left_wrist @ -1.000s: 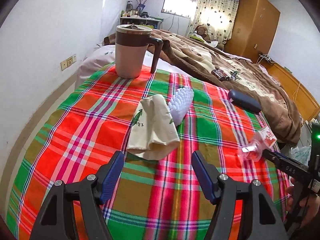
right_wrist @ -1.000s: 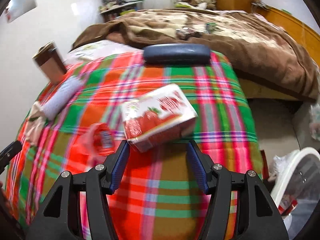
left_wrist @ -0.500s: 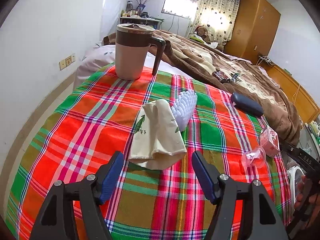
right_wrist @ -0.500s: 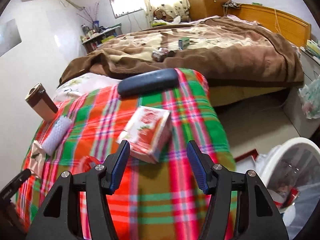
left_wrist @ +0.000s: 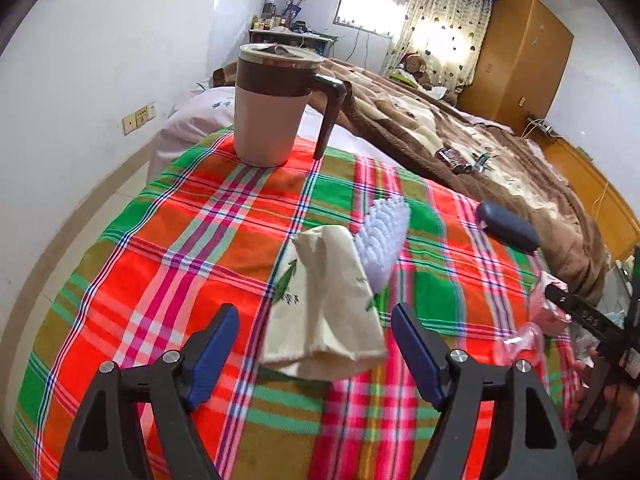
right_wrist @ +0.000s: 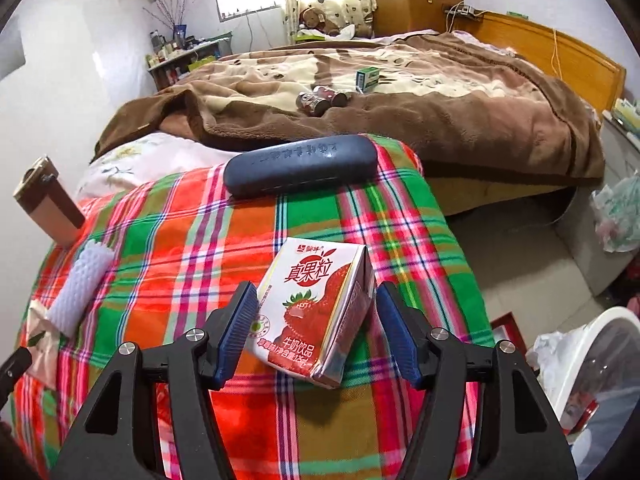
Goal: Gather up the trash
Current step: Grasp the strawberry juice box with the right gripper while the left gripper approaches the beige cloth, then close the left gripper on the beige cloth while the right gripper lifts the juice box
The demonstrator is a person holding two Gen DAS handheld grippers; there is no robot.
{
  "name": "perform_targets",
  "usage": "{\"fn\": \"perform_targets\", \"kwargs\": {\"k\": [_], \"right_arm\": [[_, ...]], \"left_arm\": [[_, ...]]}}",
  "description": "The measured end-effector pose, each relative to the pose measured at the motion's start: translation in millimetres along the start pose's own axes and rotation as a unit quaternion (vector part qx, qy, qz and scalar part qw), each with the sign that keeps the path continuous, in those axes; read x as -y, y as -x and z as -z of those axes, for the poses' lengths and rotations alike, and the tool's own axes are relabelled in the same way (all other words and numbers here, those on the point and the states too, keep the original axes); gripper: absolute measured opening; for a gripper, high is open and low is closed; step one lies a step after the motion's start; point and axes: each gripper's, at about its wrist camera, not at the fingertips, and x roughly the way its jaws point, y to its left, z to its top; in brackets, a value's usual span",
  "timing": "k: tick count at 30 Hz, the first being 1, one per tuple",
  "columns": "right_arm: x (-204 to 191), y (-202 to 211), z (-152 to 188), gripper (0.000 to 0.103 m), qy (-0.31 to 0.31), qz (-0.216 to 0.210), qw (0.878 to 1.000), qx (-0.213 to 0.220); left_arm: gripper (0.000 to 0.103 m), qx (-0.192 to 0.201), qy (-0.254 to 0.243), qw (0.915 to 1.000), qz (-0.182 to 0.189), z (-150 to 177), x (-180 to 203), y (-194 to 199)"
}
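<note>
**A:** While looking along the right gripper [right_wrist: 314,300], note the jaws: spread wide, one blue pad to each side of the strawberry milk carton [right_wrist: 316,312].

**B:** Clamped on it?

**A:** Not clamped. Close against both sides, yet impossible to tell whether touching.

**B:** And lying where?

**A:** Flat on the plaid cloth [right_wrist: 168,240], printed front upward, toward the cloth's right edge. Beyond it, across the far end of the cloth, a dark blue glasses case [right_wrist: 300,166]. Behind that, a brown blanket [right_wrist: 460,128] over the bed. Down on the floor to the right, a white bin [right_wrist: 576,344] with a clear liner.

**B:** Same story on the left gripper [left_wrist: 315,314]?

**A:** Apart as well, gripping nothing. Hovers low over the cloth, with the near end of a folded cream paper bag [left_wrist: 320,304], printed with green leaves, between the fingertips.

**B:** Touching the pads?

**A:** No, clear of both.

**B:** Anything against the bag?

**A:** A white foam net sleeve [left_wrist: 382,240], resting against its far right side. Well beyond, at the far corner of the cloth, an upright mug [left_wrist: 272,112], cream below and brown above, lidded, with the handle turned to the right.

**B:** More trash in the left view?

**A:** A crumpled clear wrapper [left_wrist: 524,336] near the cloth's right edge, just beside the other gripper's finger. Too blurred for detail.
</note>
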Motion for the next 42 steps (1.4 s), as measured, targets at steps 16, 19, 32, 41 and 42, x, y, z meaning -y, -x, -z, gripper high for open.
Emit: {"fn": "perform_targets", "kwargs": {"k": [16, 19, 32, 41, 42], "right_arm": [[16, 9, 7, 0.075, -0.017, 0.030, 0.999, 0.021], [16, 2, 7, 0.075, -0.038, -0.029, 0.999, 0.001], [-15, -27, 6, 0.075, -0.002, 0.017, 0.998, -0.055], [-8, -10, 10, 0.075, -0.005, 0.000, 1.000, 0.001], [-7, -10, 10, 0.075, -0.009, -0.005, 1.000, 0.000]], "left_arm": [[0.078, -0.021, 0.018, 0.9996, -0.004, 4, -13, -27], [0.078, -0.021, 0.022, 0.9995, 0.000, 3, -14, -28], [0.078, -0.019, 0.022, 0.9996, 0.000, 5, -14, -28], [0.078, -0.017, 0.020, 0.9997, 0.001, 5, -13, -29], [0.078, -0.016, 0.020, 0.9997, 0.001, 5, -13, -30]]}}
